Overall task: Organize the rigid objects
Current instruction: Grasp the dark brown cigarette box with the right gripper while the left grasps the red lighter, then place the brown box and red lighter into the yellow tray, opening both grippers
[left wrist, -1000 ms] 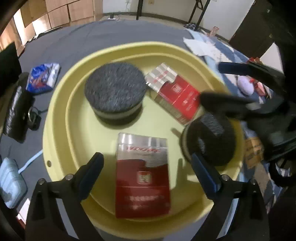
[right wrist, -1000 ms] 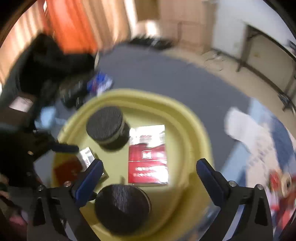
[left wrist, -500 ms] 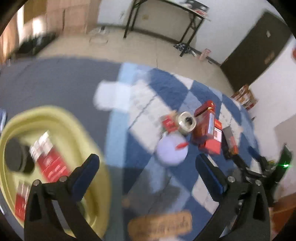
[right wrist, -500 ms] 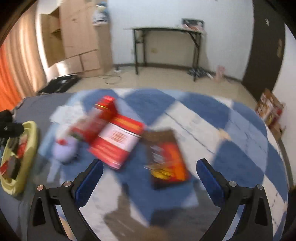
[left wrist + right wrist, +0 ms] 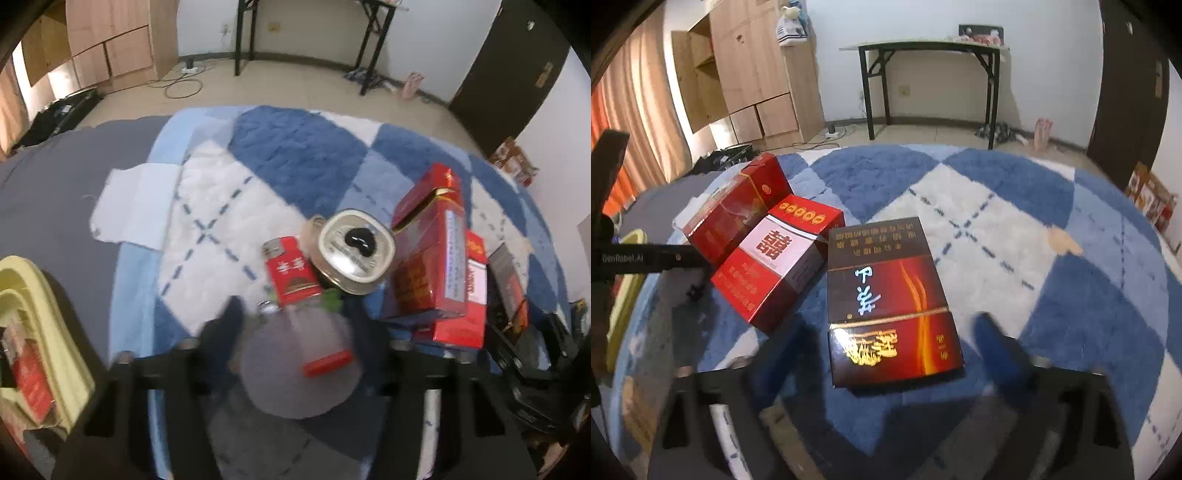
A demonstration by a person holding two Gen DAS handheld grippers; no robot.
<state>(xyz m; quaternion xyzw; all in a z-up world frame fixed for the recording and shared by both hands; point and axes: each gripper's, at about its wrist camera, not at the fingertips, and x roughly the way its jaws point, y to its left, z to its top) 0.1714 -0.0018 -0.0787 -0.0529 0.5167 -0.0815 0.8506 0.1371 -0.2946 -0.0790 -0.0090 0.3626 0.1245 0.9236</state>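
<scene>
In the left wrist view my left gripper [image 5: 295,332] is open, its fingers on either side of a pale lilac round object [image 5: 295,373] with a red mark. Just beyond lie a small red pack [image 5: 291,275], a round tin [image 5: 354,251] and stacked red cartons [image 5: 432,258]. The yellow tray [image 5: 55,332] with red packs sits at the left edge. In the right wrist view my right gripper [image 5: 890,343] is open around the near end of a dark brown-red carton [image 5: 886,295]. Two red cartons [image 5: 775,258] lie left of it.
All rest on a blue-and-white checked rug [image 5: 1015,229] over a grey cover [image 5: 55,192]. A white cloth [image 5: 136,203] lies at the rug's left edge. The left gripper's black body [image 5: 628,254] shows at the right wrist view's left edge. A black folding table [image 5: 923,74] stands behind.
Both grippers have swung away from the yellow tray to the pile on the rug. The left now straddles the lilac object; the right straddles the dark carton.
</scene>
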